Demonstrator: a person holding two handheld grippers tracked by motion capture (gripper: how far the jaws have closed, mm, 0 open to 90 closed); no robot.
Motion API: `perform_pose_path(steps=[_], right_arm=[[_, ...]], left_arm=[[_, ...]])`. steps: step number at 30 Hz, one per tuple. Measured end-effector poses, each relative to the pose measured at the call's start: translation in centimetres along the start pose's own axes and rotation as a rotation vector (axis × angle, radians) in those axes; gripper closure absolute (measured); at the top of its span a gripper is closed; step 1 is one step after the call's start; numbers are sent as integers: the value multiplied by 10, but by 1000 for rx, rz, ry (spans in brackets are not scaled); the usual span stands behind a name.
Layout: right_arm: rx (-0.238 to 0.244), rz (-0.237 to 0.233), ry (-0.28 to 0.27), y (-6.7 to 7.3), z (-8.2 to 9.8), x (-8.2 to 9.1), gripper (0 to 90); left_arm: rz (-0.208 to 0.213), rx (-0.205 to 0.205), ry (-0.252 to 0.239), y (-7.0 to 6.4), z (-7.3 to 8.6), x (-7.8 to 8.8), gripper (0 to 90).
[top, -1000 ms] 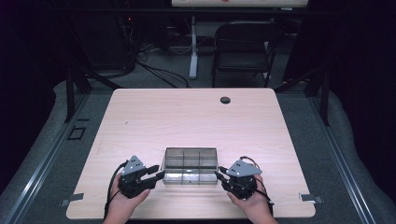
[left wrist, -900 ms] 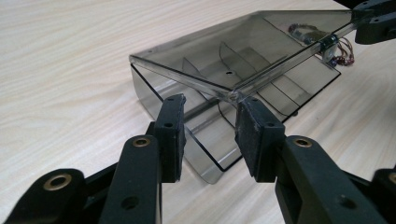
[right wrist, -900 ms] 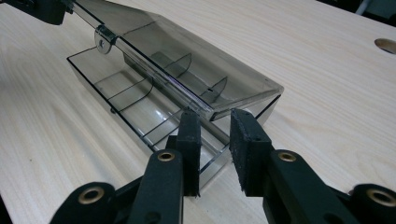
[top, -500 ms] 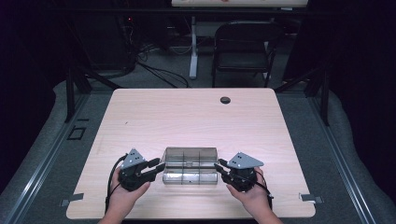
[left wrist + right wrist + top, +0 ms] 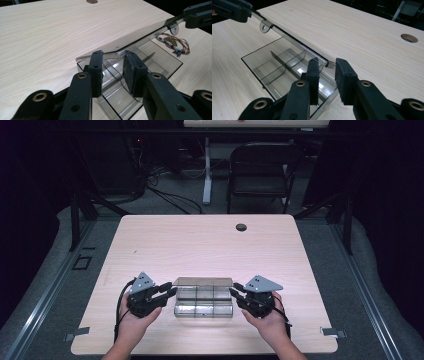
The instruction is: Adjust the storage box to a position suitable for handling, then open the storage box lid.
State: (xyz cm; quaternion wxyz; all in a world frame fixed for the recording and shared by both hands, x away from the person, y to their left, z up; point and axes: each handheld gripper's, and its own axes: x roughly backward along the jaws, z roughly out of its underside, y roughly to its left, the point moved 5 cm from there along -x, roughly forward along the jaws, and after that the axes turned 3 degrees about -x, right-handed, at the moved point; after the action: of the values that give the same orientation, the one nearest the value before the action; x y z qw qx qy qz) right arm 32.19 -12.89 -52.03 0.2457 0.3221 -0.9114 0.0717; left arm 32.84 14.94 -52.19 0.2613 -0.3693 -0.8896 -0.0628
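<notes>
A clear plastic compartment box (image 5: pixel 203 310) sits near the table's front edge. Its lid (image 5: pixel 202 281) is tilted up off the box and held at both ends. My left gripper (image 5: pixel 172 290) is at the lid's left end. Its jaws have just been closing, and the lid's end tab sits between the pads (image 5: pixel 130 70) in the left gripper view. My right gripper (image 5: pixel 233 293) is shut on the right end tab (image 5: pixel 329 64). In the right gripper view the empty compartments (image 5: pixel 277 67) lie open under the raised lid (image 5: pixel 287 35).
The pale wooden table (image 5: pixel 200 245) stretches bare behind the box, with a round cable hole (image 5: pixel 241 227) at the back. A dark folding chair (image 5: pixel 260 170) stands beyond it. Coloured wires on a small board (image 5: pixel 172 42) hang near the right gripper.
Both hands have risen a little. The lid, flat on the box a second ago, now stands tilted up above it. The left jaws have narrowed around the lid's end.
</notes>
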Motion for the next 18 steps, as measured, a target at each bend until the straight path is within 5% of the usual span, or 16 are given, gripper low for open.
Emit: perform_pose_path(steps=[18], right_arm=[[-34, 16, -17, -17, -13, -19, 738]], left_arm=[[-26, 0, -24, 11, -18, -13, 697]])
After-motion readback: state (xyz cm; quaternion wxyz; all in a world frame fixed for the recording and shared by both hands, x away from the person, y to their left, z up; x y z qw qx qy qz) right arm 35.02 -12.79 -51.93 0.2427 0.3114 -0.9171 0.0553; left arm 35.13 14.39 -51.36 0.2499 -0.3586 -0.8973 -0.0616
